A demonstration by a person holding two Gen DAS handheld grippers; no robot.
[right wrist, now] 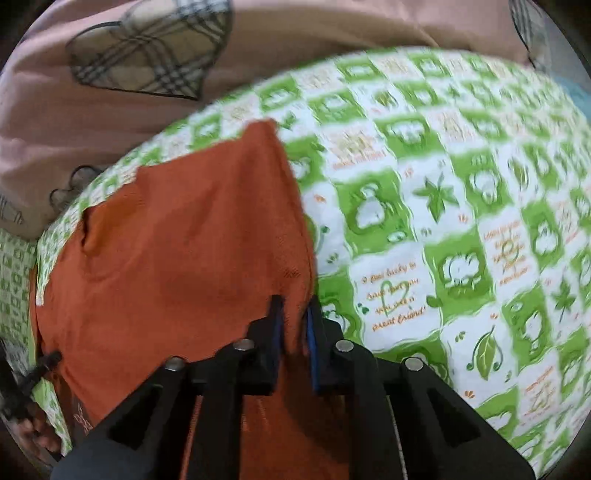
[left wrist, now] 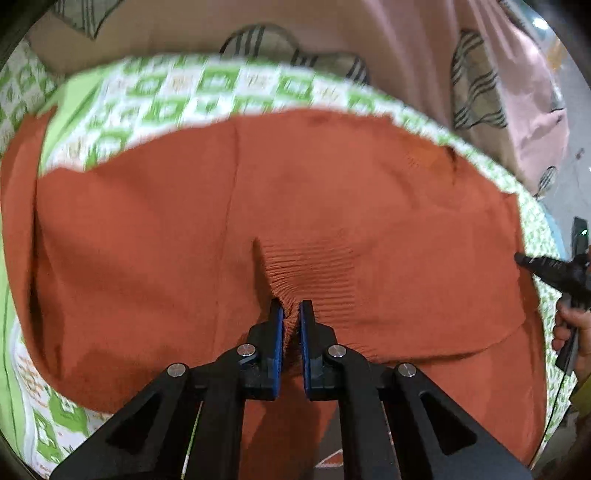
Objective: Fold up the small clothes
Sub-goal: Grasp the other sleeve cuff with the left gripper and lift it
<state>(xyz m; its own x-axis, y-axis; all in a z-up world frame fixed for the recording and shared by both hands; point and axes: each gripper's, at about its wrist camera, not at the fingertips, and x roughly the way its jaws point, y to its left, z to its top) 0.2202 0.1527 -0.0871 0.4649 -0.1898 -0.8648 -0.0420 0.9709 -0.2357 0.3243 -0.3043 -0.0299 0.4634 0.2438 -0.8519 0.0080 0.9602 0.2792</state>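
Two grippers on my feeds | garment (left wrist: 184, 229), rust-orange, lies spread on green-and-white checked sheet (right wrist: 424, 221) | left gripper (left wrist: 291, 314): jaws clamped on a bunched ribbed pinch of garment | right gripper (right wrist: 293, 314): jaws straddle garment's edge, just closing, cloth between; whether they grip it I cannot tell | pink blanket (left wrist: 332, 33) behind

Lower centre: right gripper (right wrist: 293, 314) pinching right edge of rust-orange knit garment (right wrist: 192, 258); green-and-white patterned bedsheet (right wrist: 461, 221) filling frame's right.
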